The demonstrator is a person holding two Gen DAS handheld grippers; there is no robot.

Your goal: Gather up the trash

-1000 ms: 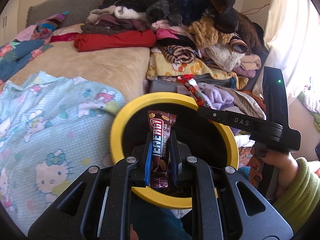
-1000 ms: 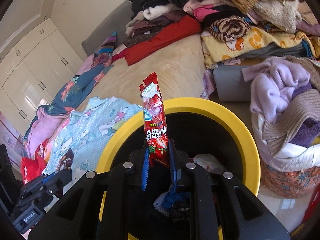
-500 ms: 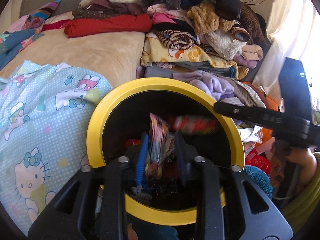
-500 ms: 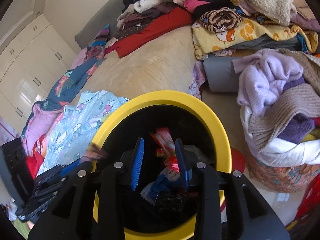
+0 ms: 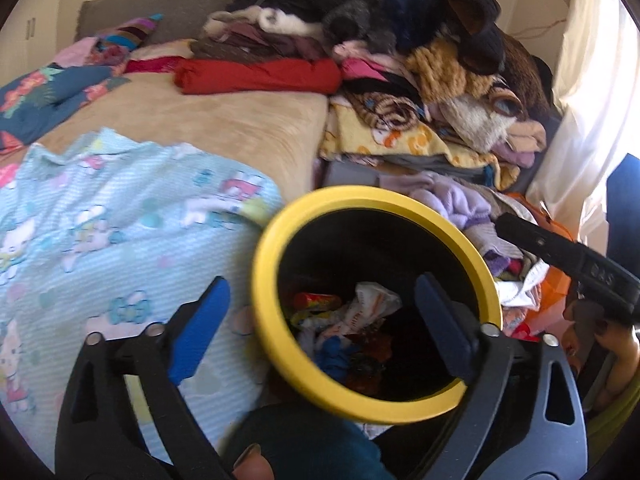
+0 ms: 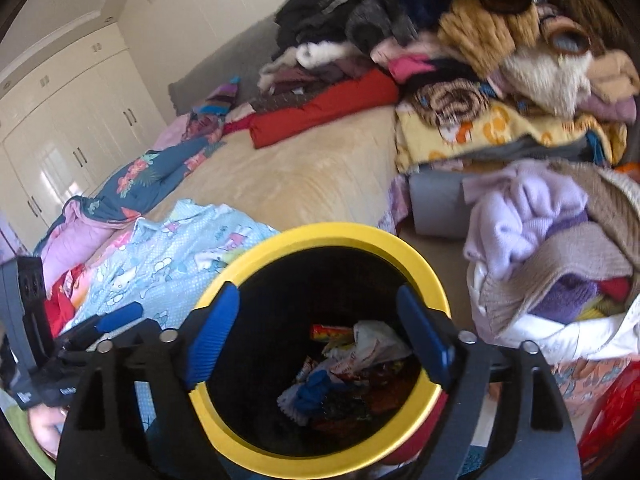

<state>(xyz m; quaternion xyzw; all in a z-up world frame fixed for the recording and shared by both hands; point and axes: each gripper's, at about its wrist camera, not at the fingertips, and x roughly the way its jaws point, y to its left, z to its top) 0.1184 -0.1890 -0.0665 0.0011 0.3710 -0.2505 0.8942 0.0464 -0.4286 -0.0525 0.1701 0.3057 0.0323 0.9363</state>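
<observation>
- Both sets of fingers hang over the trash bin (image 5: 280,364), the black one with the yellow rim, on the floor beside the bed (image 5: 224,128).
- Left fingers (image 5: 320,332): spread wide, holding nothing, touching nothing. One blue pad sits over the Hello Kitty sheet (image 5: 120,232), the other over the bin mouth.
- Right fingers (image 6: 316,336): also spread wide and empty, both pads over the bin opening, clear of the rim.
- Trash location: wrappers (image 6: 360,348) lie at the bottom of the bin, a crumpled white one, a red-yellow one, and something blue beside them.
- Step in hand, my read: drop is done, so back out clean.
- To do it well: I lift straight up, keep the pads off the yellow rim so the bin doesn't tip, and keep the two tools apart since they're close.
- Then I scan the bed and the clothes pile (image 5: 420,60) for more wrappers; none visible to me now.
</observation>
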